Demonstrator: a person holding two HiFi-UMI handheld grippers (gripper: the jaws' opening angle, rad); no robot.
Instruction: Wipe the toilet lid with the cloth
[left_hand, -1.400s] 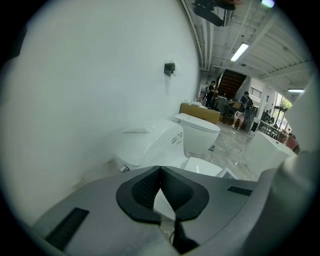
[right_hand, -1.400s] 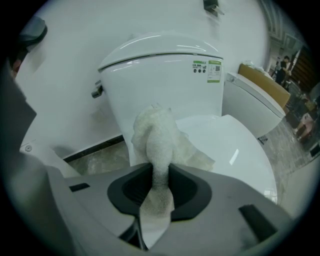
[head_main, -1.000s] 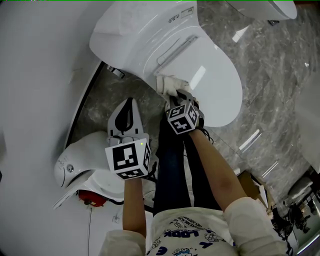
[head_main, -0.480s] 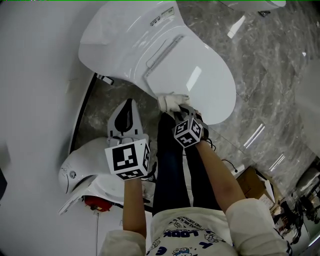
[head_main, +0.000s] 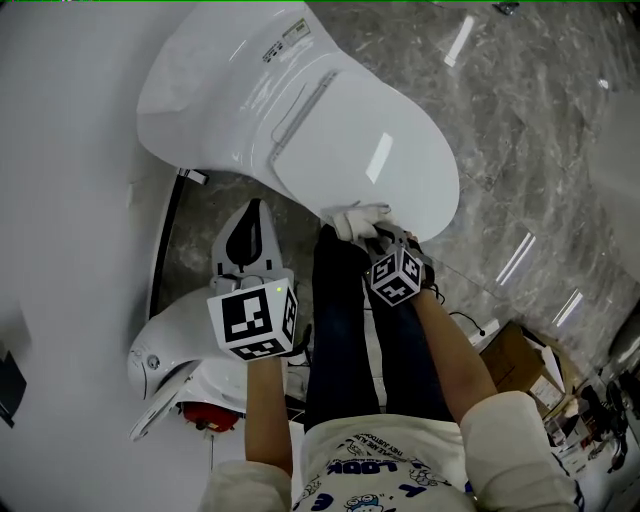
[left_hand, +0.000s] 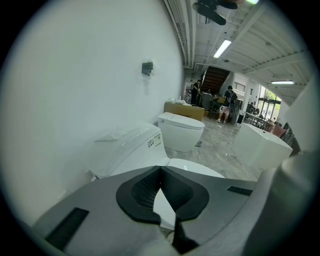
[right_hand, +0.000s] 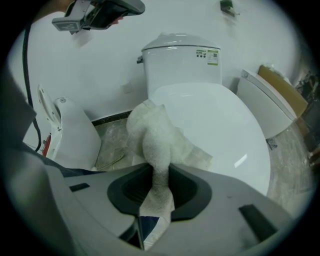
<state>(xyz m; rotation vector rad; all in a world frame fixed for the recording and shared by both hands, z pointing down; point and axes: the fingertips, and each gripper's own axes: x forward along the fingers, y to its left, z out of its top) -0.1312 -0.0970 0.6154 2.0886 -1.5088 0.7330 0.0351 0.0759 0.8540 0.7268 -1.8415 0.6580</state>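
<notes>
Nearest in the head view only: dark trouser legs (head_main: 340, 330), two bare forearms, and a cardboard box (head_main: 515, 360) on the floor at the right, none of them in either gripper view.

Seen in the head view and again at the left of the right gripper view: a low white fixture (head_main: 175, 340) (right_hand: 70, 135) against the wall.

In the right gripper view alone: the left gripper's underside high against the wall.

Underfoot, grey veined marble floor (head_main: 530, 130); to the left, a plain white wall (left_hand: 75, 75).

Left gripper (head_main: 252, 225) (left_hand: 161, 192): raised well clear of the toilet, pointing along the wall, jaw tips closed together with nothing between them.

Right gripper (head_main: 370, 232) (right_hand: 159, 187): jaws clamped on the white cloth (head_main: 358, 217) (right_hand: 155, 135), the bunched free end pressed on the near rim of the closed toilet lid (head_main: 370, 150) (right_hand: 215, 125), spilling partly over its left edge. Glossy white lid, streaks of light on it; tank (head_main: 220, 80) (right_hand: 182, 60) behind, set against the wall.

Farther off, only in the left gripper view: a second toilet (left_hand: 182, 132) along the same wall, a large white fixture (left_hand: 260, 145) at the right, then an open hall with ceiling strip lights and several people (left_hand: 230, 102) standing, too small to tell more.
</notes>
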